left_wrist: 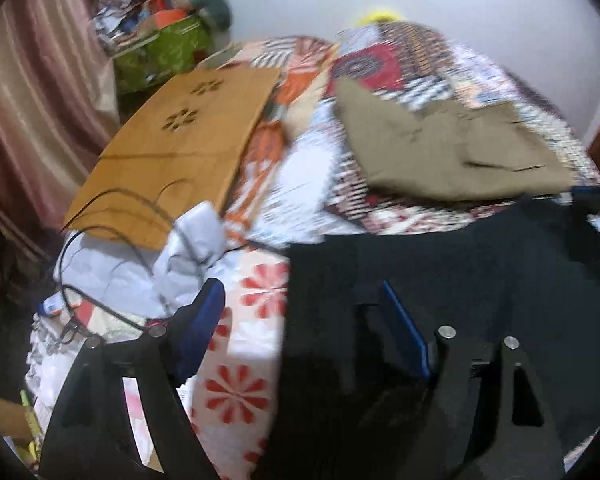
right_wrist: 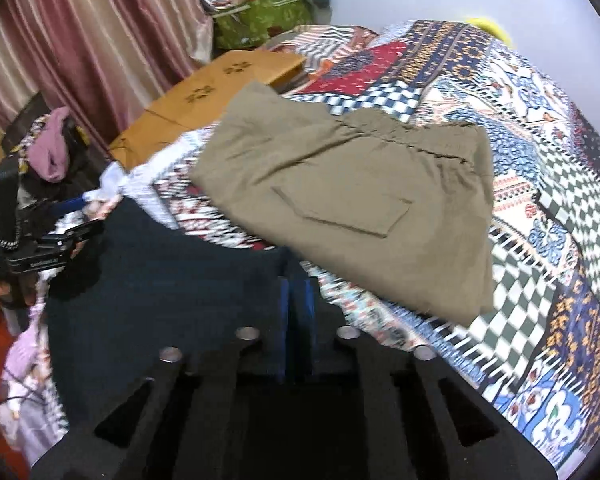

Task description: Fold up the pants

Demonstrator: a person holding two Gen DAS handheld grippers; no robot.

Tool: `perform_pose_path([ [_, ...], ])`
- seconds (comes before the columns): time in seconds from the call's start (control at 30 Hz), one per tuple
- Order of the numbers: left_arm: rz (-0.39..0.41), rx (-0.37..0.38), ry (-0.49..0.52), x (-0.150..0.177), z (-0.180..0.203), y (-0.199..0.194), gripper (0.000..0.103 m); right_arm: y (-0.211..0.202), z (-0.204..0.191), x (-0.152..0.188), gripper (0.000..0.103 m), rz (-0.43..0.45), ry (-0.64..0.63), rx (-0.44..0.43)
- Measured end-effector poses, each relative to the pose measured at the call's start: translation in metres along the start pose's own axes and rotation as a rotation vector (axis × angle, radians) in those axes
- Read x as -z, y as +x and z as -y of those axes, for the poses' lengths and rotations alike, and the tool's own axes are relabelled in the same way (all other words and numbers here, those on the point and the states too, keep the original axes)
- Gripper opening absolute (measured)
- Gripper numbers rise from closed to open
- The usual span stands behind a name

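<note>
the dark pants (right_wrist: 172, 292) lie right under both grippers; the right gripper (right_wrist: 298, 304) has its jaws nearly shut at the cloth's edge, though a real pinch can't be told, and the left gripper (left_wrist: 300, 320) is open over the other edge, so each should take a full edge before lifting. beyond them a folded khaki pair (right_wrist: 364, 204) rests on the patterned bedspread (right_wrist: 540, 128), with a cardboard sheet (left_wrist: 180, 152) and curtain (left_wrist: 32, 80) off to the left.

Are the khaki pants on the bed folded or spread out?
Folded. The khaki pants lie as one compact block, back pocket up, no legs stretched out.
</note>
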State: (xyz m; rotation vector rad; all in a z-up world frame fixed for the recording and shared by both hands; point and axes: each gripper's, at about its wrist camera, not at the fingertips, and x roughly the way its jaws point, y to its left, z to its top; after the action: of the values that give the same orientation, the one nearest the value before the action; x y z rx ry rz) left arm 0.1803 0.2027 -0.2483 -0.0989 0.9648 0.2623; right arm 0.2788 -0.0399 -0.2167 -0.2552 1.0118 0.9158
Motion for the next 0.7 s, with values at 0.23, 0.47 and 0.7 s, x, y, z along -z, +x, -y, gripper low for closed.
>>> perform_pose_path([
  [0.23, -0.070, 0.076, 0.095, 0.022, 0.046, 0.006, 0.080, 0.024, -0.017, 0.042, 0.042, -0.132, -0.094, 0.047],
  [0.47, -0.131, 0.071, 0.092, 0.044, 0.049, 0.015, 0.080, -0.017, 0.000, 0.084, 0.042, -0.103, 0.023, 0.044],
  [0.7, -0.049, 0.060, 0.143, 0.020, 0.072, -0.031, 0.080, -0.092, 0.030, 0.120, 0.043, 0.058, 0.184, 0.153],
])
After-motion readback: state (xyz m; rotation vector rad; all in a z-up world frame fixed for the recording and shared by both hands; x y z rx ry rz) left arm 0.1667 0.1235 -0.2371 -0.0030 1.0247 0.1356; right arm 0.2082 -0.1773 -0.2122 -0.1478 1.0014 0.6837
